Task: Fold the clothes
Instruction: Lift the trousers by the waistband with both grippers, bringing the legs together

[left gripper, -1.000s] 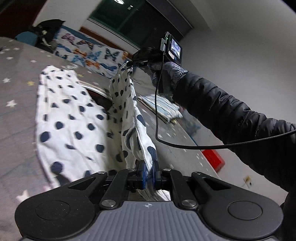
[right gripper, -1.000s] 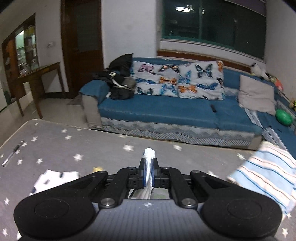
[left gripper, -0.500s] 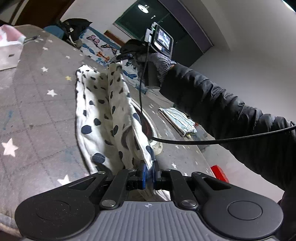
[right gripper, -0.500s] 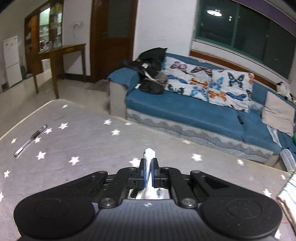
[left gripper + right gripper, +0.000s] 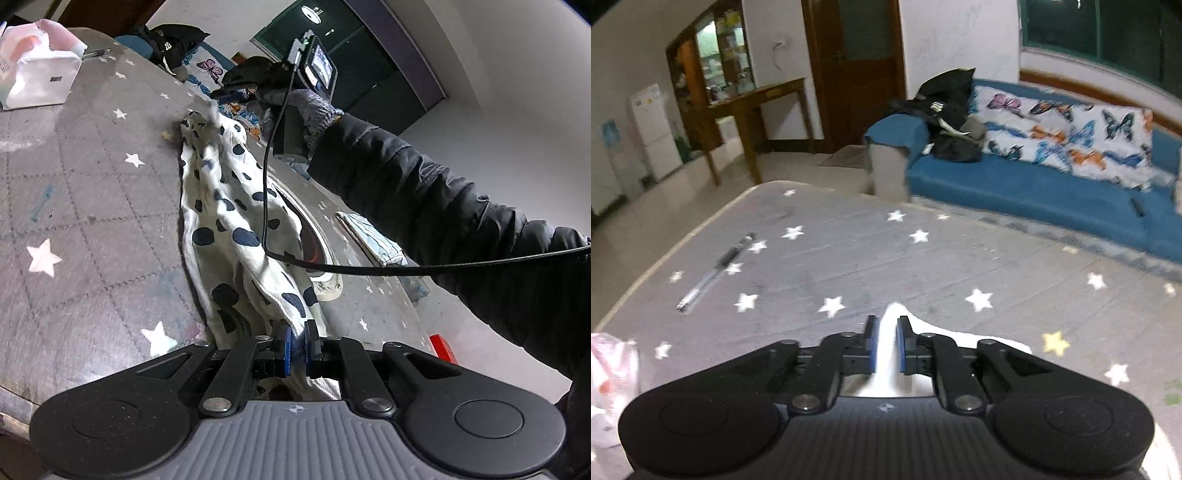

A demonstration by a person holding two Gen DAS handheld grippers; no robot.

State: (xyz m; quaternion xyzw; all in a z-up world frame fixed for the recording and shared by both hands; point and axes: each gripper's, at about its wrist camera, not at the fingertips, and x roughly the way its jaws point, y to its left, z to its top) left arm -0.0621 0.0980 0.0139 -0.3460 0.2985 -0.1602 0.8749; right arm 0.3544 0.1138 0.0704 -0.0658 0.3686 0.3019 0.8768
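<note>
A fold is being laid down: the white cotton garment with navy dots lies doubled along the grey star-print counter. The left gripper pinches its near hem. Beyond it, the right gripper is opening, its fingers parting around the far corner. Next: let go and smooth flat.

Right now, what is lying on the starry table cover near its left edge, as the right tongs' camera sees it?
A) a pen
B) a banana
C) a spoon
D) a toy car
A: a slim pen with a dark end and a clear barrel lies slantwise on the grey star-print table cover.
</note>
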